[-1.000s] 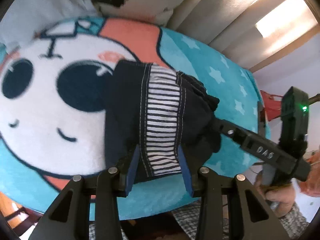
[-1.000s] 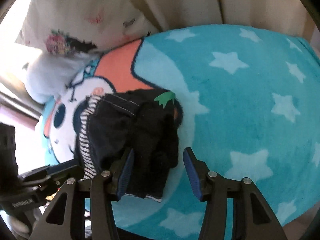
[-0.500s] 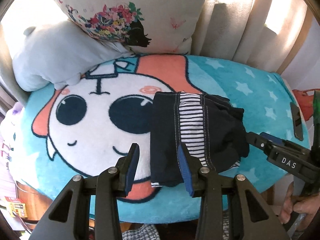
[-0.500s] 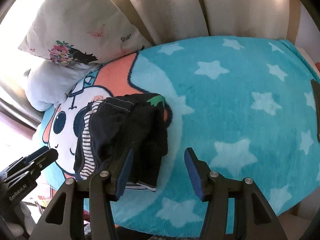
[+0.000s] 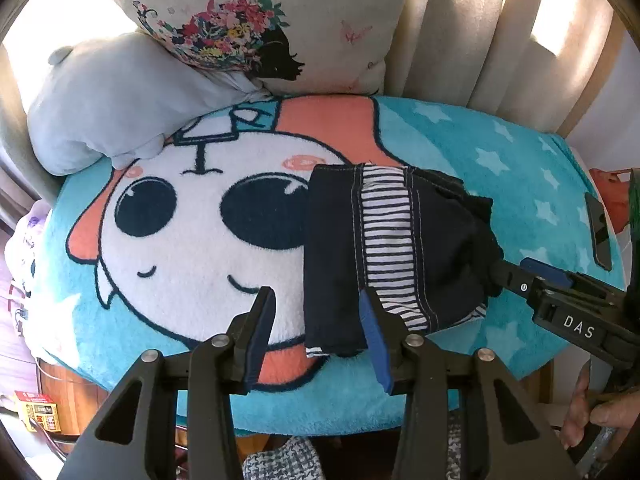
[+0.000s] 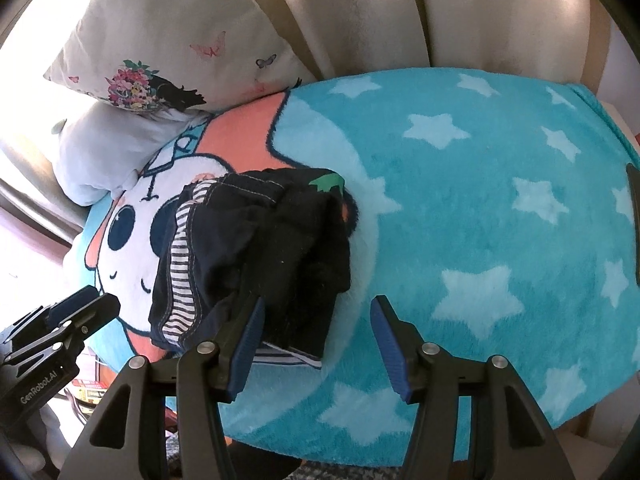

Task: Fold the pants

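The dark pants lie folded into a small bundle on the teal blanket, with a striped band showing down the middle. My left gripper hovers over the bundle's near left corner. Its jaws are easing wider and the pads press on nothing. In the right wrist view the pants show a green patch at the far end. My right gripper stands open at the near right edge, its left finger just over the cloth. Each gripper also shows in the other's view: the right gripper and the left gripper.
The teal star blanket with a cartoon face covers a cushioned seat. A floral pillow and a pale blue plush lean at the back left. A dark flat object lies at the right edge. A person's hand holds the right gripper.
My left gripper has pulled back and up from astride the striped band and now sits left of it. My right gripper has backed off a little. The pants have not moved.
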A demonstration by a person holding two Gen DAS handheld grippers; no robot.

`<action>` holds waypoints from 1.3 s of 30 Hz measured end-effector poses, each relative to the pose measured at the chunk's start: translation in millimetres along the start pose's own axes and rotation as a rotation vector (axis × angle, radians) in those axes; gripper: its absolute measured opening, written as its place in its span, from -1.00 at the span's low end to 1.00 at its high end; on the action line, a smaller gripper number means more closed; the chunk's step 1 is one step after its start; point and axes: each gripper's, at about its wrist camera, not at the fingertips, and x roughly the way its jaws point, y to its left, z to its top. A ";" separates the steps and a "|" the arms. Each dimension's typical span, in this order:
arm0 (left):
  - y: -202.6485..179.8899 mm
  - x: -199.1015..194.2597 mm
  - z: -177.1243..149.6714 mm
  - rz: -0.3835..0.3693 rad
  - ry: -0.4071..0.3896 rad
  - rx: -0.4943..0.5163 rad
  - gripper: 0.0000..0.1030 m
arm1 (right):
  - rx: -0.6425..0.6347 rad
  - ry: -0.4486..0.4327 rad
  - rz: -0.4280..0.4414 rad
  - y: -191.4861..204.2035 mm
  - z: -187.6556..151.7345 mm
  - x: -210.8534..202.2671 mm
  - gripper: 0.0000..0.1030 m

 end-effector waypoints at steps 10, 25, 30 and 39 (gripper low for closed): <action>0.3 7.3 2.1 -0.018 0.026 -0.001 -0.15 | 0.015 0.007 0.000 -4.8 1.4 2.4 0.19; 83.8 50.2 25.3 -0.314 0.084 -0.300 -0.13 | 0.181 -0.009 0.185 -38.3 5.7 7.7 0.47; 75.6 77.8 39.2 -0.447 0.147 -0.270 -0.09 | 0.206 0.028 0.284 -35.7 7.6 26.6 0.52; 59.6 124.3 54.9 -0.602 0.231 -0.267 0.12 | 0.219 0.032 0.323 -37.7 24.2 55.3 0.62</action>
